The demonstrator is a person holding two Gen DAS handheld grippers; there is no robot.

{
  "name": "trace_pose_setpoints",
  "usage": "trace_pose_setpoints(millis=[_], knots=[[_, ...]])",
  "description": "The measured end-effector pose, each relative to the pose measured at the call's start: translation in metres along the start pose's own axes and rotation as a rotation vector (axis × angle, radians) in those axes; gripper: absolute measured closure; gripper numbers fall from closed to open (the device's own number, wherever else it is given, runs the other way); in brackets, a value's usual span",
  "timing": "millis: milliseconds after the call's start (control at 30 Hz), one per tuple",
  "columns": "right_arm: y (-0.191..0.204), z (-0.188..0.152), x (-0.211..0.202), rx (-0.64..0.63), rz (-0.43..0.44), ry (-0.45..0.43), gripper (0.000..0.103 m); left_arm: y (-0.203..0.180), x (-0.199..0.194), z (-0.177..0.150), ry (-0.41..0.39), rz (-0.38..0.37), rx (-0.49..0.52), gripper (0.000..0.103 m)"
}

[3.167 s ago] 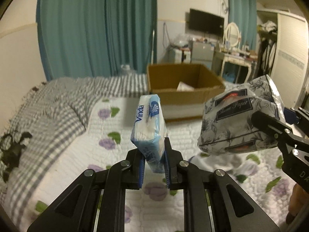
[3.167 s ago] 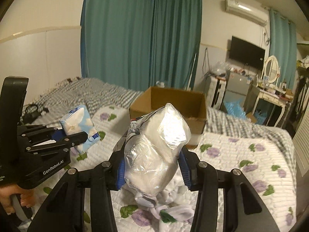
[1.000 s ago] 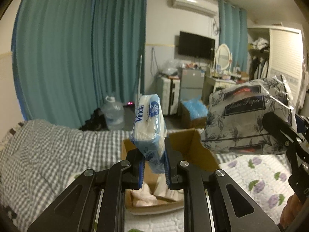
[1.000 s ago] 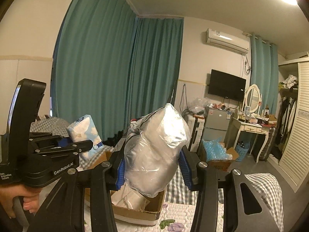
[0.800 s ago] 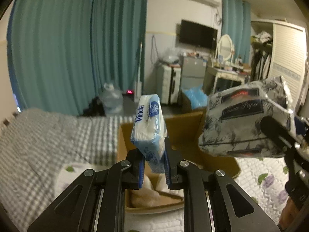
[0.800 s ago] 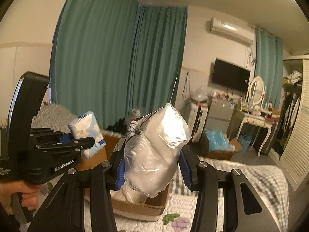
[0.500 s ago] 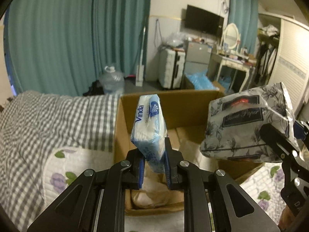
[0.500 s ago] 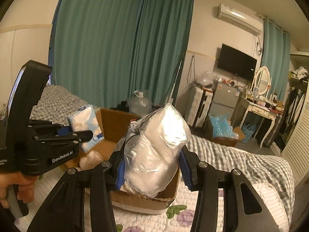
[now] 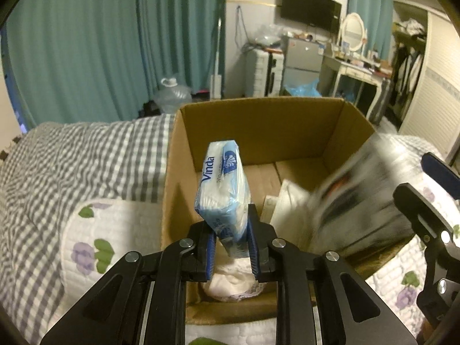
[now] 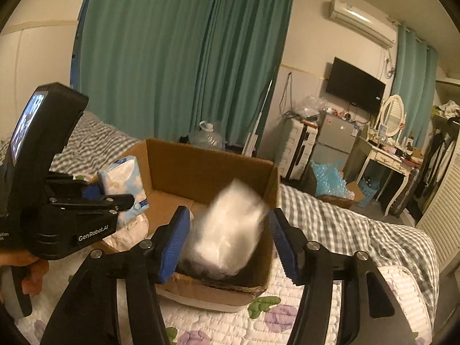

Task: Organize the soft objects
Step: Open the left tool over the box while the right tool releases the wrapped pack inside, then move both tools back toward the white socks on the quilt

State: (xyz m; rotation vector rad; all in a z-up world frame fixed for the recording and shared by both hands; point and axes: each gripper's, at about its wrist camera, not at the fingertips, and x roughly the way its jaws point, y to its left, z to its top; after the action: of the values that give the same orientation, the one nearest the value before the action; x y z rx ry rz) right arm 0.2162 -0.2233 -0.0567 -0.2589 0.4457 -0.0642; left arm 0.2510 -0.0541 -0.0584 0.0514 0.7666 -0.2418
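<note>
Right gripper [image 10: 228, 240] open, we see jaws spread wide | floral tissue pack [image 10: 227, 231] loose between them, motion-blurred, over cardboard box [image 10: 201, 172] | left gripper [image 9: 230, 244] clamped on blue Vinda tissue pack [image 9: 224, 184], upright above box's near-left corner | white soft items [image 9: 233, 279] inside box | box sits on bed [image 9: 109, 230]

Box [image 9: 258, 123] on bed [image 9: 86, 149]. L gripper [image 9: 231, 238] over box's left part w/ tissue pack [image 9: 222, 189]; R gripper [image 10: 230, 238] to its right, wrapped pack [image 10: 227, 230] between its jaws, above box.
</note>
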Motion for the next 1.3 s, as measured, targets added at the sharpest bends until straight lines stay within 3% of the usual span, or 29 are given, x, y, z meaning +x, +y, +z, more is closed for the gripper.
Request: trace_pose_setpoints(millis=[167,233,400,800,1300], knots=[[-0.011,0.007,-0.028,0.050,-0.016,-0.050,0.040,-0.004,-0.020,0.001,-0.043,0.014,0.005,0.024],[-0.016,0.012,-0.040,0.068,-0.024,-0.076,0.039,-0.008,-0.035,0.002,-0.092,0.039,0.021,0.018],[-0.027,0.023,-0.068,0.097,-0.031,-0.130,0.037,-0.010,-0.061,0.006,-0.163,0.087,0.036,0.018],[-0.031,0.030,-0.137,0.116,-0.018,-0.217,0.016,-0.002,-0.134,-0.001,-0.286,0.087,-0.009,0.017],[-0.023,0.015,-0.205,0.122,-0.018,-0.261,0.001,-0.014,-0.197,-0.032,-0.369,0.080,-0.026,0.016]])
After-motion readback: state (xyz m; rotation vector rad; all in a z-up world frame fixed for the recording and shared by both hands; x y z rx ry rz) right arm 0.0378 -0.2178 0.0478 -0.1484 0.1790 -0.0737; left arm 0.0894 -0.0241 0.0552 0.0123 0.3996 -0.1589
